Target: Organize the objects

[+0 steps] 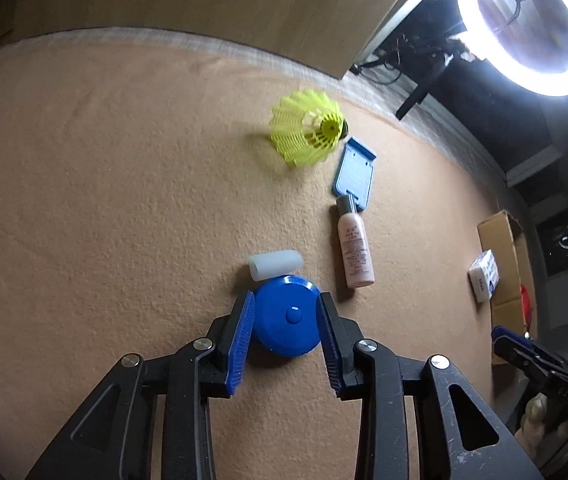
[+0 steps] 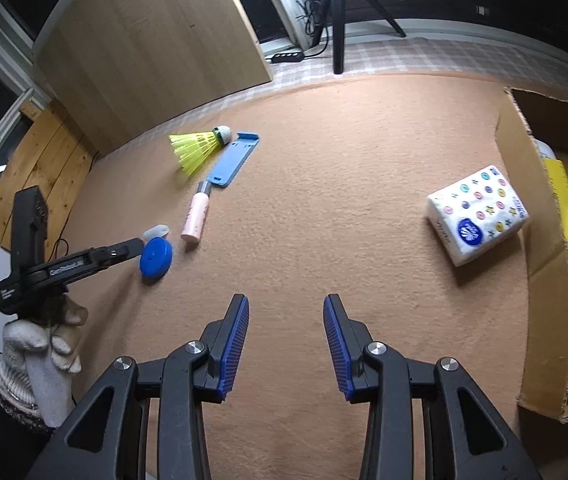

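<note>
Blue, round and flat, the tape measure (image 1: 287,316) sits between the left gripper (image 1: 286,344) pads with a sliver of gap on each side, so nothing is clamped, likely a fresh set-down or a grab about to land. Touching the tape measure's far edge lies a white tube (image 1: 275,265); beyond that the pink bottle (image 1: 355,249), blue holder (image 1: 355,172) and yellow shuttlecock (image 1: 308,128) form a row. Right gripper (image 2: 286,344) hangs part-open and empty over bare carpet (image 2: 324,200), well right of the tape measure, nearer the tissue pack (image 2: 478,214) and the cardboard box (image 2: 540,280)
</note>
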